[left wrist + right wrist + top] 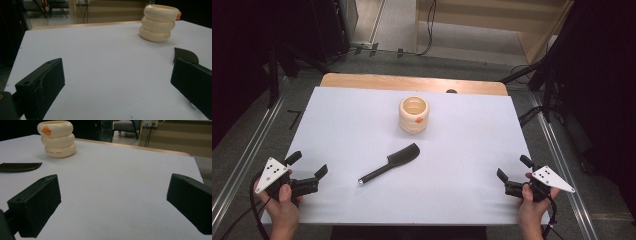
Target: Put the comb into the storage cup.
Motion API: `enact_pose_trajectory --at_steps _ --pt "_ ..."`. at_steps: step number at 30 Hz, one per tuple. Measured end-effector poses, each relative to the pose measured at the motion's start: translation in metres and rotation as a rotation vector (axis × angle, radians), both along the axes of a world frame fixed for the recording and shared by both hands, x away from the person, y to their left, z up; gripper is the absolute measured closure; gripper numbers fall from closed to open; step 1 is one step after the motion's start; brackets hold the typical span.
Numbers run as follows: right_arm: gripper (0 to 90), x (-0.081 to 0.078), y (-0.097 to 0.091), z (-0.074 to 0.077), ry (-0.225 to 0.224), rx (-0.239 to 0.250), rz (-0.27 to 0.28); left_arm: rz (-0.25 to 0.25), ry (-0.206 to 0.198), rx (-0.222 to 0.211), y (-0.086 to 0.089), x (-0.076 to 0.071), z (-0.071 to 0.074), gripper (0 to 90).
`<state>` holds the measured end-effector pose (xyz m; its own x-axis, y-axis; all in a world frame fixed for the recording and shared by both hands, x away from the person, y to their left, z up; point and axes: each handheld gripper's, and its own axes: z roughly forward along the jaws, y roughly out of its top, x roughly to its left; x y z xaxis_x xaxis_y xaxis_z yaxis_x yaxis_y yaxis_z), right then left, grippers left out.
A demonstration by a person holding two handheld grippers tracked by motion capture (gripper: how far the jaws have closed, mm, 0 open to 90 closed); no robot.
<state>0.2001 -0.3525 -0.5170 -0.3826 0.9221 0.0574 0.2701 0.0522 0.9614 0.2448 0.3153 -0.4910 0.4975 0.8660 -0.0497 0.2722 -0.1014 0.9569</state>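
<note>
A: What lies on the counter point(337, 130)?

B: A white sheet covers it. Toward the far middle stands a cream holder point(414, 115) shaped as three stacked rings, upright, open at the top, with a small orange mark on its upper ring. Nearer the person, about mid-counter, a dark comb point(390, 163) lies flat and diagonal: toothed head toward the holder, thin handle toward the near left. Comb and holder are apart.

A: And the left tongs point(307, 165)?

B: Held in the person's left hand point(282, 202) at the near left corner, jaws spread wide with nothing between them. In the left gripper view, the comb's rounded head shows just past the right jaw, and the holder stands beyond it.

A: The right tongs point(513, 170)?

B: Held in the right hand point(531, 205) at the near right edge, jaws likewise spread and empty. The right gripper view shows bare white sheet between them, with comb and holder far to the left.

A: Do the tongs touch the sheet?

B: Probably just above it; the high view is too coarse to settle it.
</note>
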Motion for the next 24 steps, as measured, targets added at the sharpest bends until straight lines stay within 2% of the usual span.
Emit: enact_pose_trajectory --at_steps 4,12,16,24 --pt "0.0 0.000 0.000 0.000 -0.003 -0.005 0.004 -0.004 0.003 -0.017 0.002 0.002 0.005 0.0" --pt "0.0 0.001 0.001 0.000 -0.004 -0.012 0.013 -0.025 -0.013 0.027 -0.005 0.003 0.019 0.0" --pt "0.0 0.001 0.002 0.000 -0.004 -0.016 0.023 -0.042 0.013 0.022 -0.010 0.004 0.027 0.0" --pt "0.0 0.000 0.003 -0.001 -0.005 -0.027 0.034 -0.079 0.063 0.081 -0.029 0.004 0.038 0.0"
